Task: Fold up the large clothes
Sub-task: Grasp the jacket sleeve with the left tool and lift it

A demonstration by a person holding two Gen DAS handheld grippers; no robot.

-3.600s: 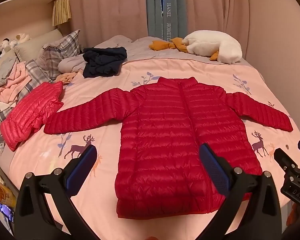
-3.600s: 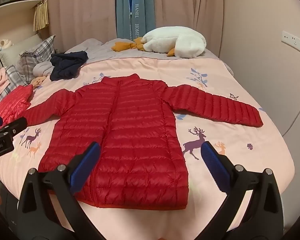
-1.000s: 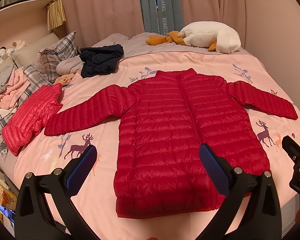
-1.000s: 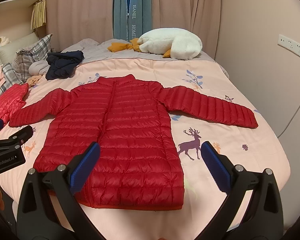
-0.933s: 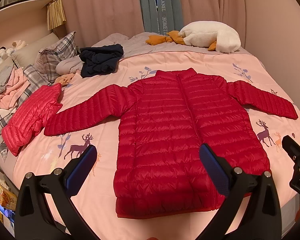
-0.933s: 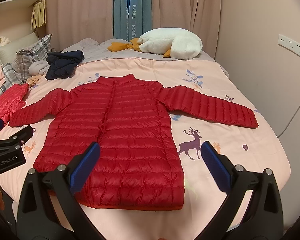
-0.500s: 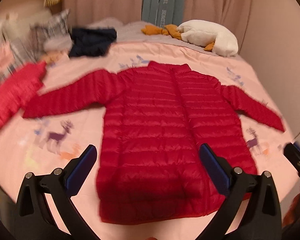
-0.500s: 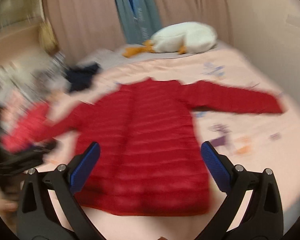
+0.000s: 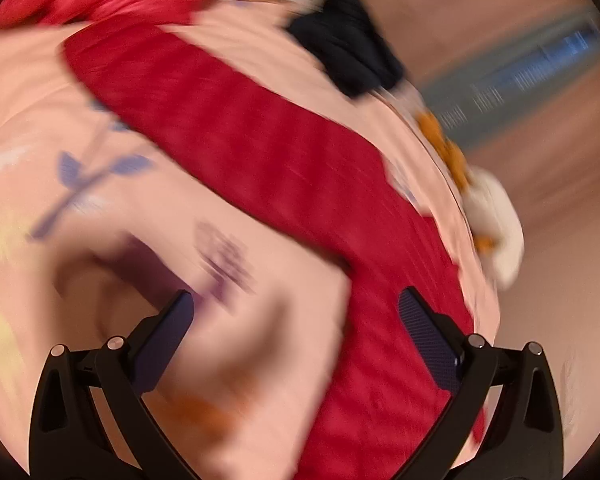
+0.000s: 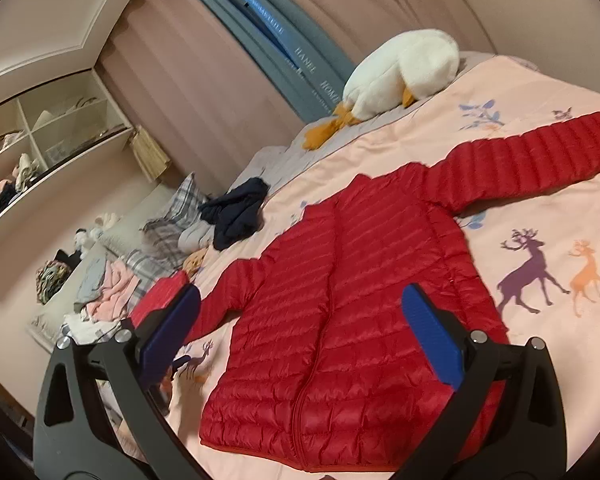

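The red jacket point(image 10: 340, 300) lies flat on the pink bed cover point(image 10: 540, 208), front side up, with its zipper closed and both sleeves spread out to the sides. In the right wrist view it fills the middle of the frame, and one sleeve reaches to the right edge. The right tongs point(image 10: 300, 324) are wide open at the bottom of the frame and hold nothing; they hang above the lower part of the jacket.

The left wrist view is very blurry and tilted. There the jacket point(image 9: 300, 168) runs as a red band from the upper left to the lower right. The left tongs point(image 9: 296, 324) are wide open too and hold nothing. The left blue pad point(image 9: 168, 328) is over the pink cover, and the right pad is over the red cloth.

A white toy goose point(image 10: 404, 72) lies at the top of the right view. A dark blue pile of clothes point(image 10: 236, 212) sits left of the jacket's collar.
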